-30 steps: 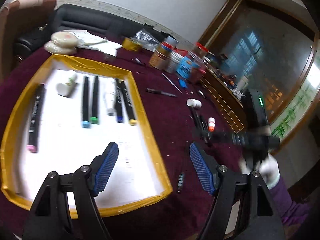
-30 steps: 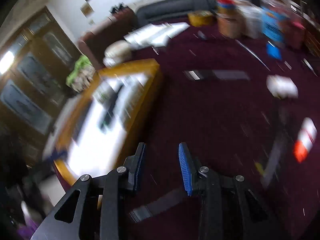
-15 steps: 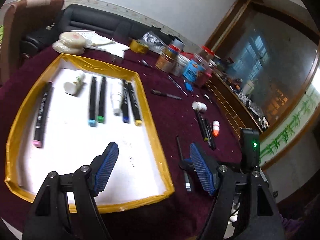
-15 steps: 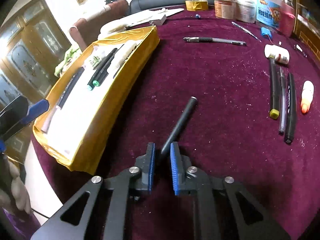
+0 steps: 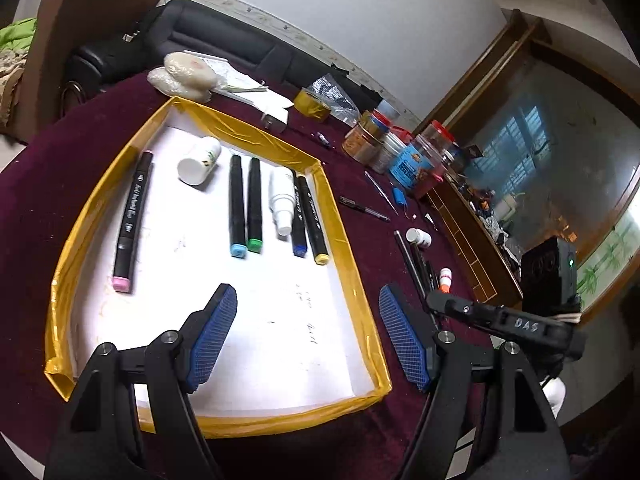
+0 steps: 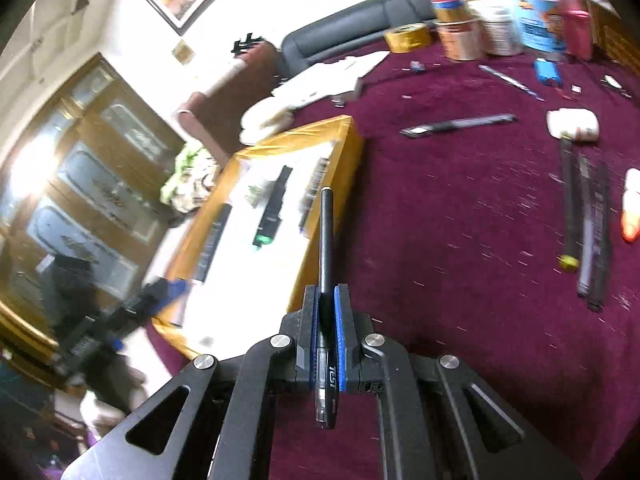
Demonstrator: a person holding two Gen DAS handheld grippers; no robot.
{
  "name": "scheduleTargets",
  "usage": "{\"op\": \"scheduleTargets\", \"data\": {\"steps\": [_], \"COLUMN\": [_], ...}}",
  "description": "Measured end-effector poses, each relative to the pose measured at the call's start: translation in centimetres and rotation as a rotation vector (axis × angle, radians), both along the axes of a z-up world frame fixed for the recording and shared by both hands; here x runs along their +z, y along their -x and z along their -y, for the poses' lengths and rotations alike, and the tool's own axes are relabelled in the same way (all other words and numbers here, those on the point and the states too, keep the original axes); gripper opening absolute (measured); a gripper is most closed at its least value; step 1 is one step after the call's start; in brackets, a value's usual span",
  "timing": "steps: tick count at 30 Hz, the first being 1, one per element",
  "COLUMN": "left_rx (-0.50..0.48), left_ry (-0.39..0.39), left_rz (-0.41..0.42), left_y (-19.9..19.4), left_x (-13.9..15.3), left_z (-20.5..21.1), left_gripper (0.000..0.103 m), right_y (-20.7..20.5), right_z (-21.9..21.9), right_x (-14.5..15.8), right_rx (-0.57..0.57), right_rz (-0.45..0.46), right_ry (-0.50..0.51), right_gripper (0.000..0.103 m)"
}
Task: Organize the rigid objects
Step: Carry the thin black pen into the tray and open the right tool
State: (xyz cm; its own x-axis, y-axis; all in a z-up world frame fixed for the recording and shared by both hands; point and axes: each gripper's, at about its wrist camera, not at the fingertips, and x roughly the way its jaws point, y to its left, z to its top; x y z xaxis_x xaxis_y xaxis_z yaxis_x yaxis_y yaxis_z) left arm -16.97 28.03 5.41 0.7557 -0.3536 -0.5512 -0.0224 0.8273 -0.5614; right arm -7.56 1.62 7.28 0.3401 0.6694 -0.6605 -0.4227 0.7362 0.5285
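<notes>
A yellow-rimmed white tray (image 5: 344, 224) holds several markers (image 5: 237, 208) and two white bottles (image 5: 200, 160). My left gripper (image 5: 308, 336) is open and empty above the tray's near right part. My right gripper (image 6: 327, 304) is shut on a black pen (image 6: 325, 240), held above the table with its tip over the tray's right rim (image 6: 320, 248). More pens (image 6: 588, 220), a white bottle (image 6: 574, 124) and an orange-tipped tube (image 6: 632, 208) lie on the maroon cloth to the right. The right gripper also shows in the left wrist view (image 5: 436, 304).
Jars and tins (image 5: 400, 152), a roll of yellow tape (image 5: 312, 104), papers (image 5: 248, 88) and a black pen (image 5: 364, 209) lie at the back of the table. A dark sofa (image 5: 208, 40) stands behind. A wooden cabinet (image 5: 560, 168) stands at the right.
My right gripper has lifted the black pen off the cloth and swung it left toward the tray. My left gripper has stayed open over the tray.
</notes>
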Motion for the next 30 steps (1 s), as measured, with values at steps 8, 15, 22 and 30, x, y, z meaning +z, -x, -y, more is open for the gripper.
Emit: {"op": "scheduleTargets", "data": {"steps": [8, 15, 22, 30], "left_rx": [0.034, 0.089, 0.114, 0.096], "left_ry": [0.025, 0.035, 0.054, 0.053], "left_rz": [0.000, 0.010, -0.010, 0.006], "left_y": [0.3, 1.3, 1.8, 1.6], "left_x": [-0.6, -0.6, -1.1, -0.6], "left_z": [-1.6, -3.9, -5.6, -5.2], "left_gripper": [0.074, 0.074, 0.074, 0.074], "right_y": [-2.0, -5.6, -8.1, -7.1], "right_z": [-8.3, -15.9, -18.5, -12.9], "right_x": [-1.7, -2.4, -4.8, -0.9], "right_rx": [0.131, 0.168, 0.131, 0.073], "right_rz": [-0.105, -0.159, -0.230, -0.042], "right_ry": [-0.016, 0.002, 0.023, 0.037], "right_gripper": [0.007, 0.007, 0.008, 0.015]}}
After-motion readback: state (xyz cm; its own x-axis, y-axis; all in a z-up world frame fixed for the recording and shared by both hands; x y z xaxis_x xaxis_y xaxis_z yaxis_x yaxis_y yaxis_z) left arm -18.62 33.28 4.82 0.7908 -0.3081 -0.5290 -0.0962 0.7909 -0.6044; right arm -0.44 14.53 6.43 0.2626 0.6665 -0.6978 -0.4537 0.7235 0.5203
